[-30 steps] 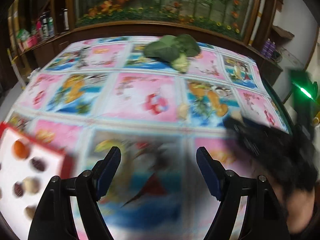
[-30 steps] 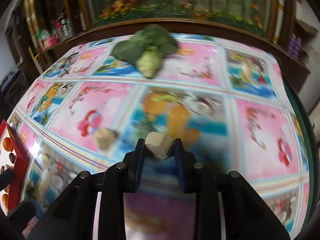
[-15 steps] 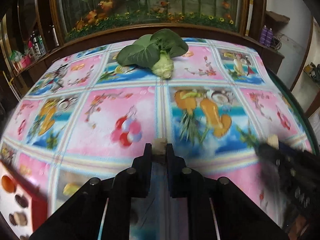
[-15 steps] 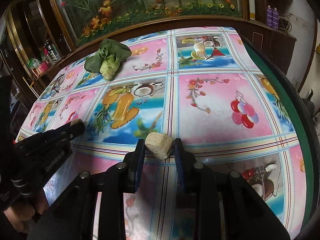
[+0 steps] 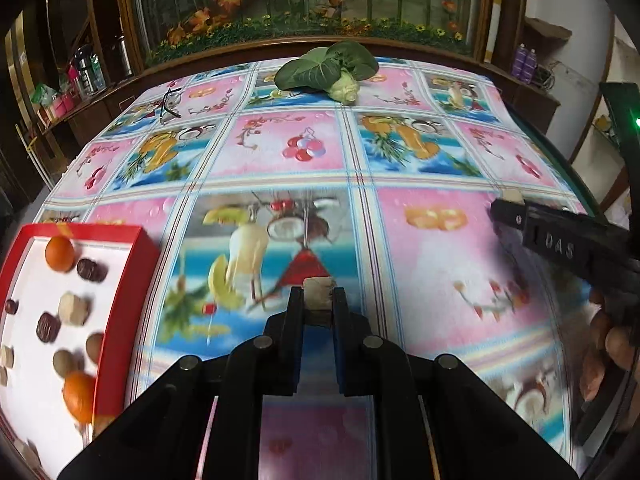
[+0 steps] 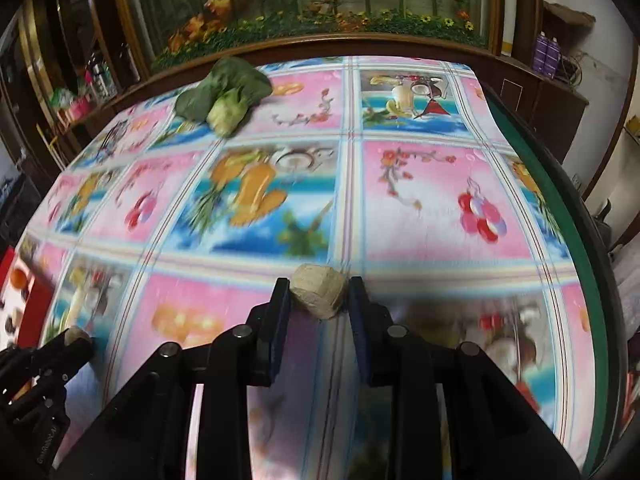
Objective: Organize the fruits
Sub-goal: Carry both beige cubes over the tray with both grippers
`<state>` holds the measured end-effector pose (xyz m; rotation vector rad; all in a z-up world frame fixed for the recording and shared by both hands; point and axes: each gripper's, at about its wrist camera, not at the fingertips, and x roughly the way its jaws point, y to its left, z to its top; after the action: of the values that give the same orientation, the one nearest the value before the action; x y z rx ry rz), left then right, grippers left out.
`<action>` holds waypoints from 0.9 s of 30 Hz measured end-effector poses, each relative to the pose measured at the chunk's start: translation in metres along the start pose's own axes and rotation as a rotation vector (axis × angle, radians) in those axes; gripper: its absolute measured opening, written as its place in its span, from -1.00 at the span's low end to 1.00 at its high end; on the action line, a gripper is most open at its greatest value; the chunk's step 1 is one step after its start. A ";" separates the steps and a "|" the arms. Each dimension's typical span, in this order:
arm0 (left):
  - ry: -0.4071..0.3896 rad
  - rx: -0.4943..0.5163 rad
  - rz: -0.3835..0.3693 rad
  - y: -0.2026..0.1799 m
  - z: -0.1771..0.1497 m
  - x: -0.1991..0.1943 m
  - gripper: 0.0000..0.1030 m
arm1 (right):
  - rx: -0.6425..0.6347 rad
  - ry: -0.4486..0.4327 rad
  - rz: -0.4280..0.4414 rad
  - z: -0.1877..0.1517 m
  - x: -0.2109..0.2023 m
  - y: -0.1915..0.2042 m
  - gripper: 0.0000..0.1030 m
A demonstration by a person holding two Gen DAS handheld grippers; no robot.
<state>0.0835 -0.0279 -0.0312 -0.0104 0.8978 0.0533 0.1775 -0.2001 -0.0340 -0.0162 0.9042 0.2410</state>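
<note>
Both grippers are clamped on pale beige chunks — the left gripper (image 5: 318, 300) on a small chunk (image 5: 318, 295), the right gripper (image 6: 319, 294) on a rounder chunk (image 6: 319, 290) — above the tablecloth's (image 5: 400, 152) near edge.

Dim indoor light, strong fisheye bend w/ dark corners; tablecloth (image 5: 440, 288) motion-blurred near cam, sharper farther back

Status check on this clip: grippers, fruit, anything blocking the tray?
Left gripper shut on tan chunk. Right gripper shut on pale lump. Red tray partly filled, left of left gripper. Nothing blocking it.
</note>
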 end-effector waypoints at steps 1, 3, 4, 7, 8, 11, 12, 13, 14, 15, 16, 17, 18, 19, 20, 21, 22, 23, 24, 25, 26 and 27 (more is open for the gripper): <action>-0.002 0.000 -0.005 0.000 -0.002 -0.002 -0.79 | -0.002 0.001 0.000 -0.005 -0.005 0.002 -0.41; -0.012 -0.001 -0.019 0.001 -0.007 -0.009 -0.79 | -0.008 -0.001 -0.004 -0.018 -0.018 0.007 -0.41; -0.021 0.000 -0.022 0.002 -0.010 -0.012 -0.79 | -0.012 -0.001 -0.008 -0.022 -0.022 0.010 -0.41; -0.034 -0.005 -0.037 0.005 -0.018 -0.019 -0.79 | -0.016 -0.002 -0.012 -0.042 -0.037 0.017 -0.41; -0.034 -0.005 -0.041 0.006 -0.021 -0.020 -0.79 | -0.015 -0.004 -0.012 -0.047 -0.042 0.019 -0.41; -0.045 -0.016 -0.052 0.009 -0.025 -0.025 -0.79 | -0.022 -0.016 -0.014 -0.062 -0.059 0.029 -0.41; -0.050 -0.017 -0.056 0.010 -0.026 -0.027 -0.79 | -0.024 -0.024 -0.015 -0.066 -0.065 0.032 -0.41; -0.057 -0.017 -0.059 0.012 -0.027 -0.028 -0.79 | -0.025 -0.029 -0.013 -0.068 -0.068 0.035 -0.41; -0.062 -0.019 -0.062 0.012 -0.028 -0.029 -0.79 | -0.024 -0.037 -0.010 -0.072 -0.074 0.038 -0.41; -0.065 -0.020 -0.065 0.013 -0.029 -0.029 -0.79 | -0.023 -0.046 -0.010 -0.075 -0.080 0.042 -0.41; -0.065 -0.022 -0.070 0.014 -0.030 -0.029 -0.79 | -0.023 -0.051 -0.010 -0.077 -0.082 0.044 -0.41; -0.063 -0.024 -0.077 0.014 -0.032 -0.029 -0.79 | -0.025 -0.058 -0.013 -0.080 -0.085 0.047 -0.41; -0.064 -0.024 -0.081 0.014 -0.033 -0.029 -0.79 | -0.026 -0.066 -0.017 -0.083 -0.088 0.051 -0.41; -0.067 -0.023 -0.083 0.014 -0.033 -0.028 -0.79 | -0.025 -0.070 -0.016 -0.085 -0.090 0.053 -0.41; -0.069 -0.023 -0.084 0.014 -0.033 -0.028 -0.79 | -0.023 -0.071 -0.015 -0.086 -0.091 0.055 -0.41; -0.070 -0.024 -0.087 0.014 -0.033 -0.028 -0.78 | -0.023 -0.074 -0.014 -0.087 -0.093 0.057 -0.40; -0.073 -0.026 -0.089 0.015 -0.034 -0.029 -0.78 | -0.023 -0.077 -0.014 -0.089 -0.095 0.058 -0.41; -0.076 -0.025 -0.087 0.015 -0.034 -0.029 -0.78 | -0.021 -0.081 -0.012 -0.090 -0.096 0.059 -0.40; -0.079 -0.022 -0.085 0.014 -0.034 -0.028 -0.78 | -0.021 -0.082 -0.010 -0.091 -0.096 0.060 -0.40; -0.079 -0.020 -0.087 0.014 -0.035 -0.028 -0.78 | -0.018 -0.084 -0.007 -0.092 -0.097 0.060 -0.40; -0.078 -0.019 -0.089 0.014 -0.035 -0.027 -0.78 | -0.016 -0.087 -0.004 -0.093 -0.097 0.061 -0.40; -0.077 -0.018 -0.090 0.014 -0.035 -0.027 -0.78 | -0.013 -0.091 -0.002 -0.094 -0.098 0.061 -0.40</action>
<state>0.0386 -0.0165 -0.0323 -0.0653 0.8192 -0.0219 0.0334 -0.1709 -0.0106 -0.0179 0.8119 0.2442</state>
